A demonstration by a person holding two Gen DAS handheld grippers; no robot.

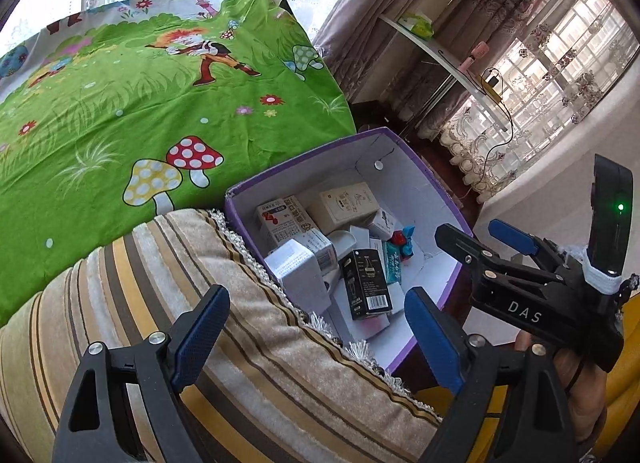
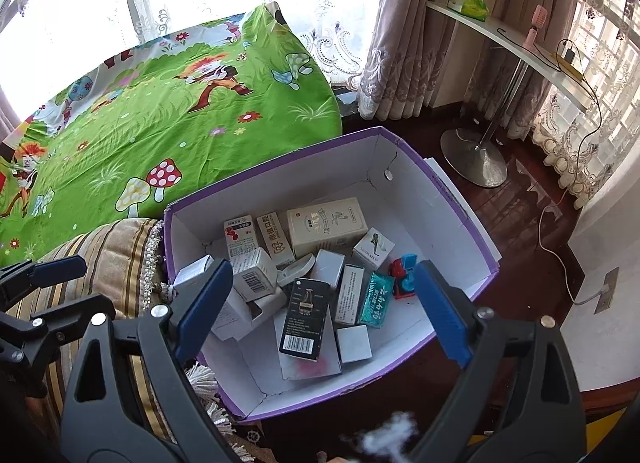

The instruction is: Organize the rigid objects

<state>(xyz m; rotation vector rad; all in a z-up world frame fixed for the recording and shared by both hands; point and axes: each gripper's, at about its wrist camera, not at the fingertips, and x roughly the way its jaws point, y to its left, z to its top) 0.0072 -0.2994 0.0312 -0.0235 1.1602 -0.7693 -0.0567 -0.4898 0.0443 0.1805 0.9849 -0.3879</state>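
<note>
My left gripper (image 1: 316, 327) and right gripper (image 2: 324, 303) both stand wide apart, nothing between the pads. The purple box (image 2: 460, 199), white inside, sits on the floor against the striped cushion (image 1: 256, 343), green cartoon sheet (image 1: 120, 111) at its 11 o'clock. Inside, a loose heap: black carton (image 2: 306, 319) with barcode at centre, cream carton (image 2: 328, 225) at 12, teal packet (image 2: 376, 299) and red-and-blue toy (image 2: 404, 275) at 3. "DAS" reads on the right gripper's body. Bare box floor lies along the near and right walls.
</note>
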